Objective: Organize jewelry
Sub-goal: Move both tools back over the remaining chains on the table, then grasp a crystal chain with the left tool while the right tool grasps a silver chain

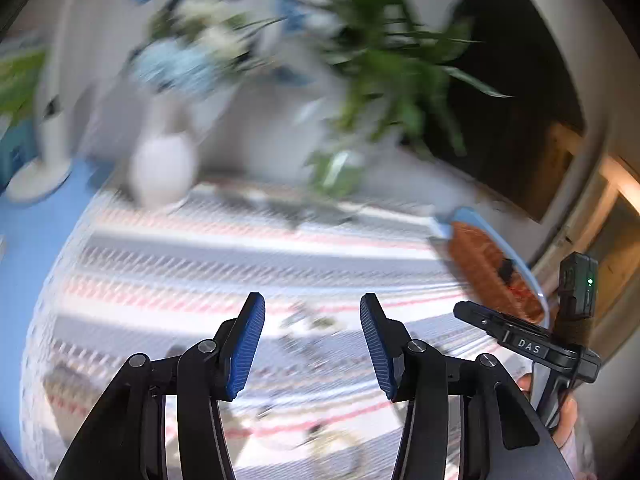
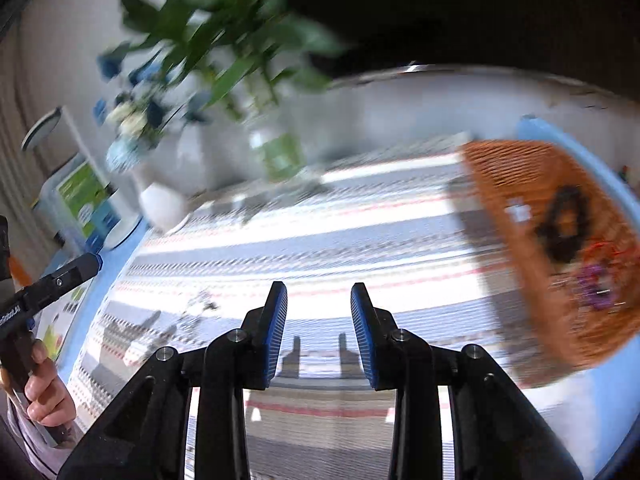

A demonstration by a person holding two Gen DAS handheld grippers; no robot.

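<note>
Blue ribbed pads line both tools, and both sets stand parted with nothing between them: the left gripper spread wide, the right gripper somewhat narrower, its shadow falling on the striped woven cloth directly under it. Just ahead of the left gripper, on that cloth, lies a small pale tangle that is probably loose jewelry; motion blur makes it hard to say which kind or how many pieces. The same cluster shows to the left in the right wrist view, near the left hand. Farther off to the right sits the wicker basket, resting on a blue tray, with a dark ring-shaped piece and reddish and purple items already inside. Beyond these stand a white vase of flowers and a leafy plant.

The step in hand looks like reaching for the loose pieces. It would go best with the camera steadied first, then the left pads lowered astride one piece, closing low against the cloth without snagging the weave.
</note>
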